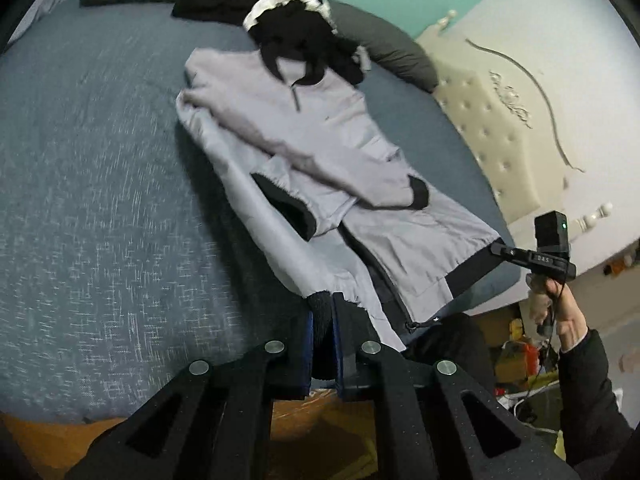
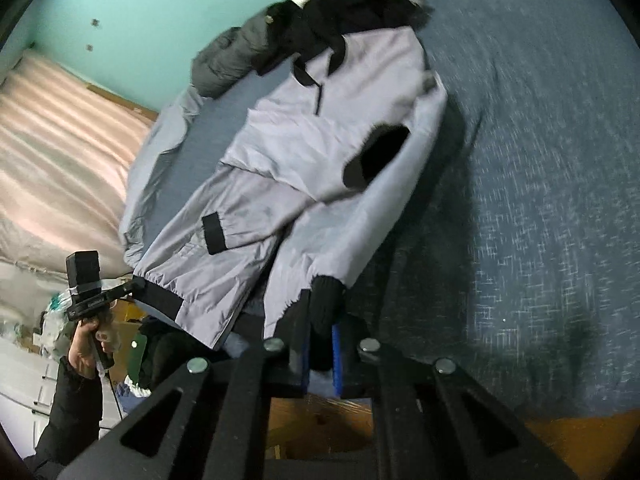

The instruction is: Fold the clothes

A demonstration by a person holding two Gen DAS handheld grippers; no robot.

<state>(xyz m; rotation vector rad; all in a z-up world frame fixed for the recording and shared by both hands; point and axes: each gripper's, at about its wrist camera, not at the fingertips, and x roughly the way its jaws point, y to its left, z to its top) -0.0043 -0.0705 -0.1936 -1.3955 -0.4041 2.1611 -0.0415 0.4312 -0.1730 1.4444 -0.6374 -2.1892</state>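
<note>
The grey jacket (image 1: 320,152) is lying on the blue bedspread (image 1: 100,160), sleeves crossed over its front; its knit hem risks slipping free, or the sleeves sliding apart, if lifted unevenly. The left gripper (image 1: 323,320) and right gripper (image 2: 320,320) are each clamping narrowly on the black hem band (image 2: 326,300) at opposite corners.

Bare blue bedspread (image 1: 88,168) lies open on 1 side of the jacket (image 1: 320,152). Beyond its collar, a clothes pile (image 1: 296,20) and grey pillows (image 1: 384,44) block the way. The headboard (image 1: 492,128) closes the opposite side.
</note>
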